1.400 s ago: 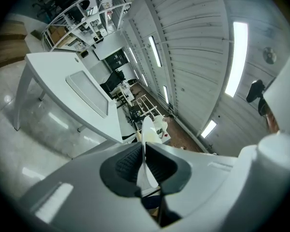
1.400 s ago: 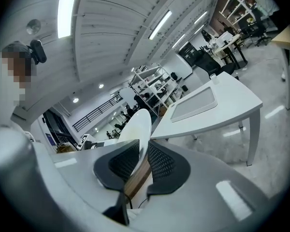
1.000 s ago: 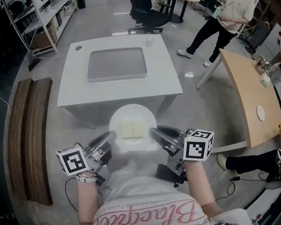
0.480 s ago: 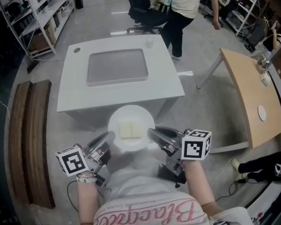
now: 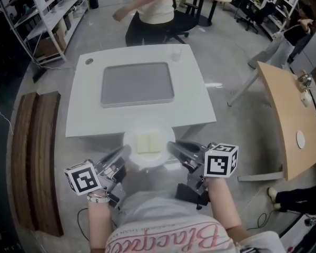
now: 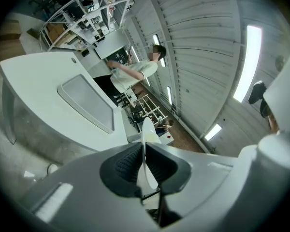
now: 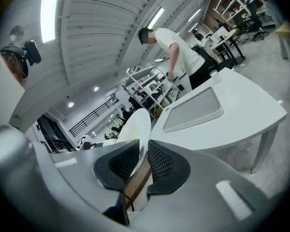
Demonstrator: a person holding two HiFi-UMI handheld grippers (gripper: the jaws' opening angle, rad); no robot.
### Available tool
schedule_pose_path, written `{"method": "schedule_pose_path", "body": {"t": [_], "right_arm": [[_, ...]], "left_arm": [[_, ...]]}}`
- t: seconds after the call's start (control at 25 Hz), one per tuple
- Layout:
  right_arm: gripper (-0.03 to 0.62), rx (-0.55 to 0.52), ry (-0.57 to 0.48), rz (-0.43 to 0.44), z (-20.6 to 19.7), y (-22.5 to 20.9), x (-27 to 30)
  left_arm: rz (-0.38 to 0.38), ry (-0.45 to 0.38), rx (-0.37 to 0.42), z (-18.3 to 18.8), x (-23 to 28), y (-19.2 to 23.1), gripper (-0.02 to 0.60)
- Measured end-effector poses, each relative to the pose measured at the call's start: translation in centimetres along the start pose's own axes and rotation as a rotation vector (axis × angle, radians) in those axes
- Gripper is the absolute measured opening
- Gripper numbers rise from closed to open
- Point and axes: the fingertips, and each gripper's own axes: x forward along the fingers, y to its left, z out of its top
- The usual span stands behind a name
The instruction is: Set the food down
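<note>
Wooden bench slats (image 5: 34, 157) lie at the far left of my head view, on the grey floor beside the white table (image 5: 84, 115). Next over, my left gripper (image 5: 124, 153) reaches in from below. In its own view the two dark ribbed pads are pinched on the thin edge of the white plate (image 6: 146, 134), which stands edge-on between them. From the head view I see that plate (image 5: 147, 159) held level between both grippers, with its far part overlapping the near edge of the table. I cannot tell whether it touches the tabletop. The food (image 5: 148, 143), a pale yellowish square that looks like two slabs side by side, sits at the middle of the plate. Beyond it, a grey tray (image 5: 137, 83) lies flat on the middle of the table, well apart from the plate, and a person (image 5: 152, 4) stands past the far edge. On the other side, my right gripper (image 5: 174, 147) clamps the plate's right rim, and its own view shows the pads closed on the white edge. Further right stands a curved wooden tabletop (image 5: 284, 120), well apart from everything I hold
</note>
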Motion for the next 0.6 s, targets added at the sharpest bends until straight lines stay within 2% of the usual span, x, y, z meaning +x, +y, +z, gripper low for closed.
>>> {"method": "schedule_pose_path", "body": {"t": [0.2,0.6], "right_arm": [[0.057,0.001,0.020,-0.007,1.4,-1.8,1.6],[0.061,0.034,0.091,-0.017,7.5,-7.8,7.2]], "left_arm": [[0.025,0.009,-0.016,1.6,1.5,1.9,0.020],[0.074,0.016,-0.015,8.4,7.6,6.4,0.020]]}}
